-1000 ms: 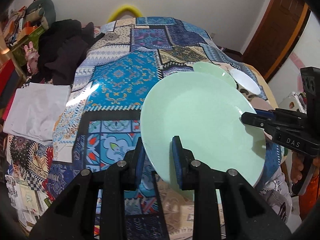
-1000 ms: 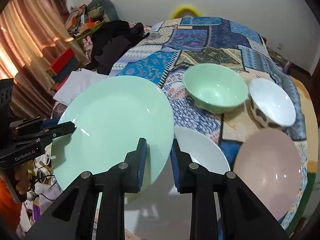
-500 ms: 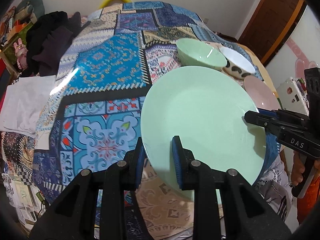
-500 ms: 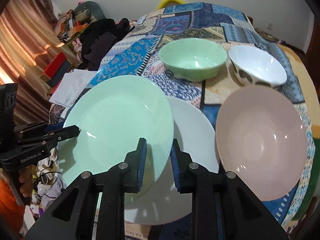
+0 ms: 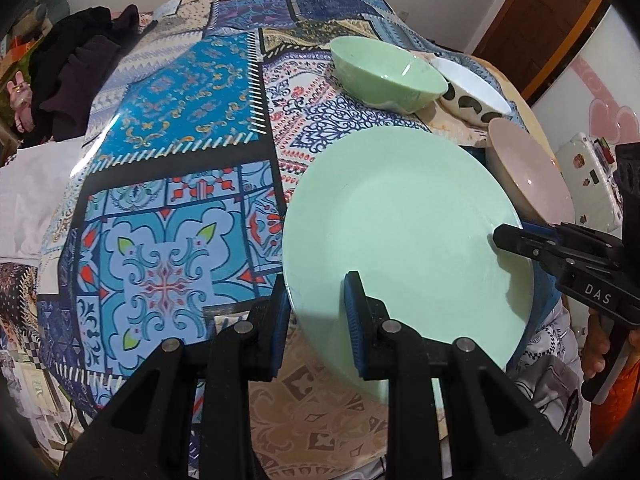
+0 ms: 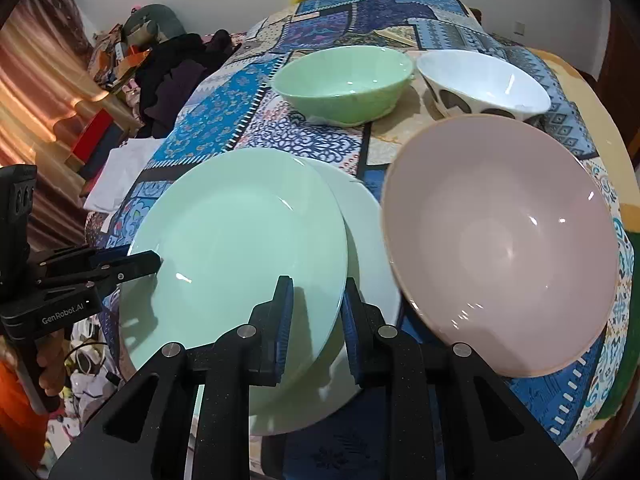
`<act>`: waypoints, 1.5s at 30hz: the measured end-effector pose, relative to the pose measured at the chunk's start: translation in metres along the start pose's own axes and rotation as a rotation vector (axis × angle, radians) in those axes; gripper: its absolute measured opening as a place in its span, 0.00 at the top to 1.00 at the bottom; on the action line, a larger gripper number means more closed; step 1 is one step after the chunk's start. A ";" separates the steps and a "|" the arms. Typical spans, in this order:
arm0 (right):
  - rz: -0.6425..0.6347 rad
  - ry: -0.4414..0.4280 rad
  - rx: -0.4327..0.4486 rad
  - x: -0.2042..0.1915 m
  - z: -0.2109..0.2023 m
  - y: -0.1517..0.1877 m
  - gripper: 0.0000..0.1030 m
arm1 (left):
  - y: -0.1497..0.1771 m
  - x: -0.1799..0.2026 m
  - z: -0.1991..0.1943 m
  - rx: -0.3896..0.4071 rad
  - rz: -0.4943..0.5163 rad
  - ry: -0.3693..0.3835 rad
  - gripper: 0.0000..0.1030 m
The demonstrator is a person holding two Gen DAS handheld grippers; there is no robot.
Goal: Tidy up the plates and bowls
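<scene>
Both grippers, left (image 5: 316, 312) and right (image 6: 316, 312), stay clamped on the green plate (image 6: 240, 240), now lowered over the white plate (image 6: 368, 240) just beyond the right gripper: stacking nearly done.

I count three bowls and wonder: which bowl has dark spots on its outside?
The white bowl, at the far right behind the pink bowl. The green bowl beside it and the pink one are plain, without any pattern.
</scene>
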State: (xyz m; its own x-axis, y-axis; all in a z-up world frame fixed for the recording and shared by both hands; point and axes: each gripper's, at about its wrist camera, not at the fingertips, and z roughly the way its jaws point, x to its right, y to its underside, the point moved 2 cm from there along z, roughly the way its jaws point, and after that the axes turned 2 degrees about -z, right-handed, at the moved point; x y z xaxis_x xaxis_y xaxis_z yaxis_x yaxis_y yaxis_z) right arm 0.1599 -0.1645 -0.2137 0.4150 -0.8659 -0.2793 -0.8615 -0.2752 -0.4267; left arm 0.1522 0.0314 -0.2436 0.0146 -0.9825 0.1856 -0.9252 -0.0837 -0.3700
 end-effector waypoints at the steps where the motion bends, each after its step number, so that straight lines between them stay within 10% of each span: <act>1: 0.005 0.003 -0.001 0.002 0.000 0.001 0.79 | -0.001 0.001 0.002 -0.004 0.002 0.001 0.75; 33: 0.012 0.012 0.068 0.010 -0.029 0.007 0.78 | -0.009 0.012 0.011 -0.030 0.013 -0.011 0.73; 45: -0.015 0.055 0.216 0.015 -0.075 -0.008 0.68 | -0.027 0.039 -0.043 0.145 0.092 -0.043 0.47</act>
State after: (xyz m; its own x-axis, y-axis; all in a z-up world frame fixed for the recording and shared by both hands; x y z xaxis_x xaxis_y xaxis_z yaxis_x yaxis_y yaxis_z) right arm 0.1508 -0.2065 -0.1497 0.4051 -0.8858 -0.2265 -0.7702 -0.1971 -0.6066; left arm 0.1617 0.0029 -0.1870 -0.0483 -0.9931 0.1070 -0.8590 -0.0134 -0.5118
